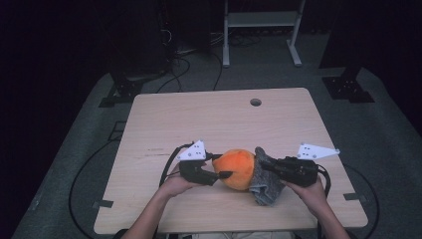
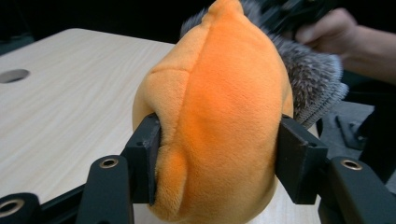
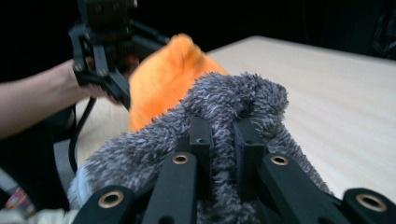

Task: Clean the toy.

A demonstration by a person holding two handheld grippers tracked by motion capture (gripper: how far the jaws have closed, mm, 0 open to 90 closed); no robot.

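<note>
Orange plush toy (image 1: pixel 238 168) sits low over the pale wooden table (image 1: pixel 209 119), clamped by the left gripper (image 1: pixel 219 166), its fuzzy grey fabric sleeve (image 1: pixel 263 185) pinched tight in the right gripper (image 1: pixel 260 158), nothing nearby obstructing.

I see an orange plush (image 1: pixel 238 168) with a grey fuzzy cover (image 1: pixel 263 185) at its right end, near the front edge of the table (image 1: pixel 214 119). The plush is rounded, egg-like, soft, with seams running along its length; it is dented on both flanks where it is squeezed (image 2: pixel 219 135). The cover is shaggy grey fabric with a ribbed edge (image 2: pixel 313 88), bunched and pinched into a fold (image 3: pixel 233 107), wrapping only the far end of the plush. I can't tell whether the plush touches the tabletop.
</note>
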